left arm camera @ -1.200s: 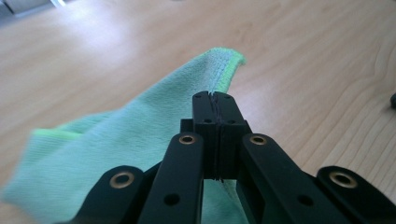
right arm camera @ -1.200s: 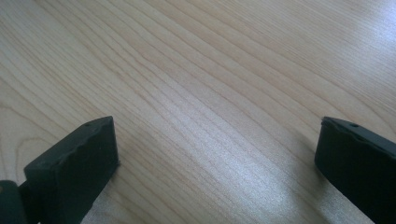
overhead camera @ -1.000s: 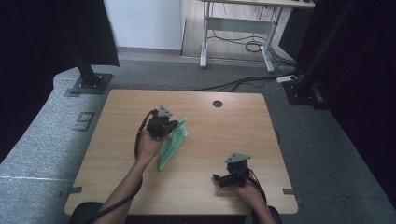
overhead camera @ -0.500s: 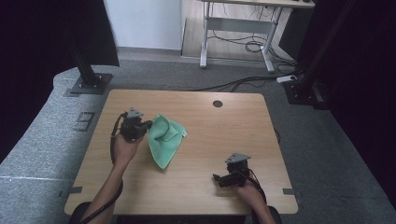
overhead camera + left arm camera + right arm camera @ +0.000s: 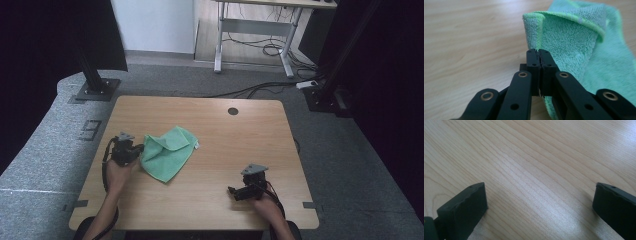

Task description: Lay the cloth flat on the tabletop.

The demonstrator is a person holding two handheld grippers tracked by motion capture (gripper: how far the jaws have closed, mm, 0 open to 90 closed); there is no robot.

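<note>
The left tool (image 5: 539,53) pinches the left edge of the green cloth (image 5: 167,152), seemingly to spread it flat on the table (image 5: 225,130); the right tool (image 5: 236,192) rests apart, released.

high view overhead, claw views close

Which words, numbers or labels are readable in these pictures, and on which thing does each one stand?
"9": a grey mark on the carpet left of the table; the sign beside it is too blurred to read.
Green cloth: a small white tag at its edge, too small to read.
</note>
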